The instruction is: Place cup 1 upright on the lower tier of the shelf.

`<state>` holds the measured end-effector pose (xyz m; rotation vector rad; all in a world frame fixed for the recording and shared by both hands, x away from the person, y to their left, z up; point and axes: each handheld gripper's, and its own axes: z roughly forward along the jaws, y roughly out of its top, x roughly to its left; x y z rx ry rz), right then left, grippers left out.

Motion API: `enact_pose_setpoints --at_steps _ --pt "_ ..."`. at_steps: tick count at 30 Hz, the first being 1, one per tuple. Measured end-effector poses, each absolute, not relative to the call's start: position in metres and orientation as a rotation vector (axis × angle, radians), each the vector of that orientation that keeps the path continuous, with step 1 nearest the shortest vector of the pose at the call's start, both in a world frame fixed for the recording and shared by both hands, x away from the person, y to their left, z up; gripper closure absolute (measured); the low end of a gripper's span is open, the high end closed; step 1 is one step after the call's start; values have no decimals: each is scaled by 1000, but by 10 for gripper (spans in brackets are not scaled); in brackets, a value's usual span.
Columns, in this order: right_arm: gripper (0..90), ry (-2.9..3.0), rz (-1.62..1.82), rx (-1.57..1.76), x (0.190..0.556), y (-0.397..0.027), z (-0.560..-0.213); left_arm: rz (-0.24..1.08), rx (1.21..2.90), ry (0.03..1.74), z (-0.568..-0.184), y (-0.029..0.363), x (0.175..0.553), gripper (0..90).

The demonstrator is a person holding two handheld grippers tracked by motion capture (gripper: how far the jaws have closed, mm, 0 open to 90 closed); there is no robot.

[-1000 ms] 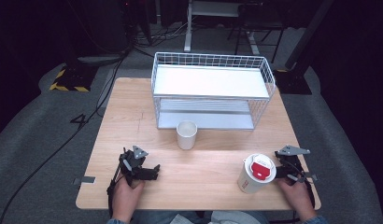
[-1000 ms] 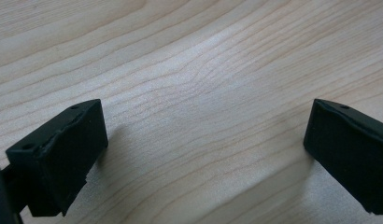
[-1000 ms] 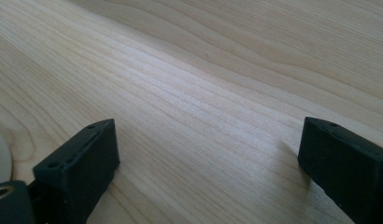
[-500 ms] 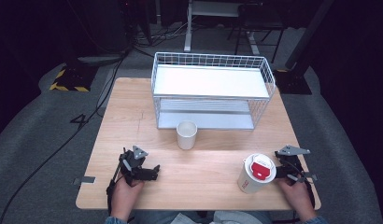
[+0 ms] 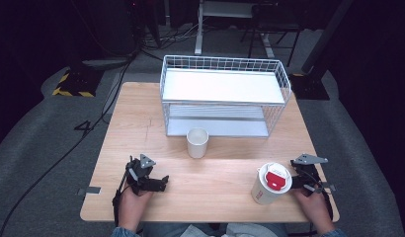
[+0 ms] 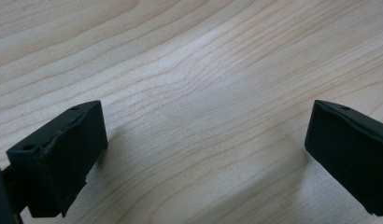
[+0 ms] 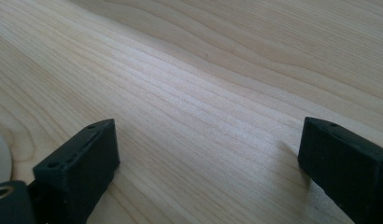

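Observation:
My left gripper (image 5: 163, 181) rests on the wooden table (image 5: 141, 113) near its front left, held by a hand. Its jaws stand wide apart over bare wood in the left gripper view (image 6: 206, 140), so it is open. My right gripper (image 5: 295, 183) lies near the front right edge, just right of a paper cup with a white lid and red label (image 5: 270, 184). In the right gripper view (image 7: 208, 154) its jaws are also open with only wood grain between them. A small white open cup (image 5: 197, 142) stands mid-table.
A white wire two-level rack (image 5: 225, 96) takes up the far half of the table. Dark floor, cables and a yellow-black striped block (image 5: 72, 84) lie beyond the table's edges. A pale rounded edge (image 7: 0, 156) shows at the left of the right gripper view.

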<state>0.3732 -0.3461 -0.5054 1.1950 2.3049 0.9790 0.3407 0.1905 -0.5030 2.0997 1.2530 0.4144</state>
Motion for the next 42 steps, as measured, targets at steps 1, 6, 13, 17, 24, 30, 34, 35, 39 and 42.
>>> enact_pose_setpoints --at_steps 1,6,13,17,24,30,34,35,39,42 --pt "55 2305 979 1195 373 -346 -505 414 2100 1253 -503 191 341 0" --pt "55 2305 979 1195 373 -346 -505 445 2050 1193 -496 189 338 0" --pt "55 2305 979 1195 373 -346 -505 424 1966 1148 -490 189 335 0" --pt "55 2305 979 1195 373 -346 -505 420 1908 1113 -487 190 334 0" --pt "55 2305 979 1195 373 -346 -505 472 1851 1049 -477 187 330 0" --pt "55 2307 978 1193 373 -346 -505 479 1836 1002 -470 176 330 0" --pt "55 2305 979 1195 373 -346 -505 466 1832 1007 -467 173 334 0" --pt "55 2305 979 1195 373 -346 -505 464 1830 1003 -466 172 335 0" --pt "55 2305 979 1195 373 -346 -505 430 1820 988 -463 169 339 0" --pt "55 2305 979 1195 373 -346 -505 432 1813 963 -458 162 343 0"
